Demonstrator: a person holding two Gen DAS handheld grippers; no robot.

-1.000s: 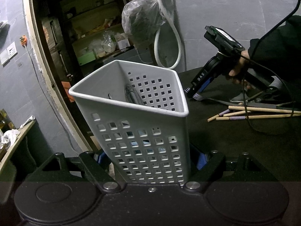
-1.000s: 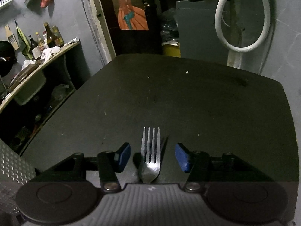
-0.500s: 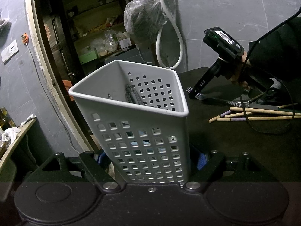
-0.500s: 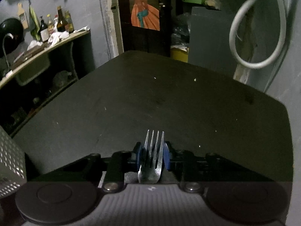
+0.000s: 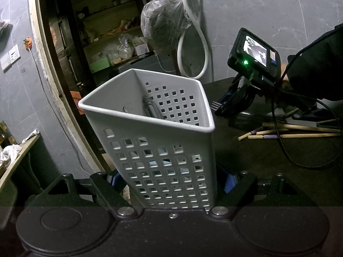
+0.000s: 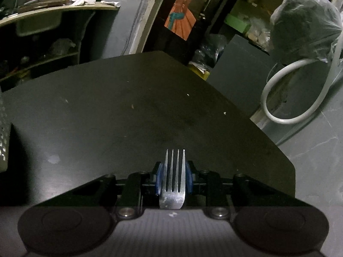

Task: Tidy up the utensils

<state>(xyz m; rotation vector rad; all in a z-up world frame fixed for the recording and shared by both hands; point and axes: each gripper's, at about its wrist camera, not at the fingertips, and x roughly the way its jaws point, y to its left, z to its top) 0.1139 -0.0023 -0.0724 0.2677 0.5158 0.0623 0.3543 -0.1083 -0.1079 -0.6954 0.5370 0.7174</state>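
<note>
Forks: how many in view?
1 for sure: fork clamped in the right gripper. A handle stands in the white caddy, its head hidden, so possibly another.

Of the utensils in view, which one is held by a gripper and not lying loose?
The fork: the right gripper clamps it, tines forward. The chopsticks lie loose on the table.

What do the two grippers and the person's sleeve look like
Both grippers are black, with blue pads on the fingers. The left gripper has a wide body with two round discs and silver bolts. The right gripper carries a small lit screen with a green light on its back, and a black cable trails from it across the table. The sleeve is dark.
</note>
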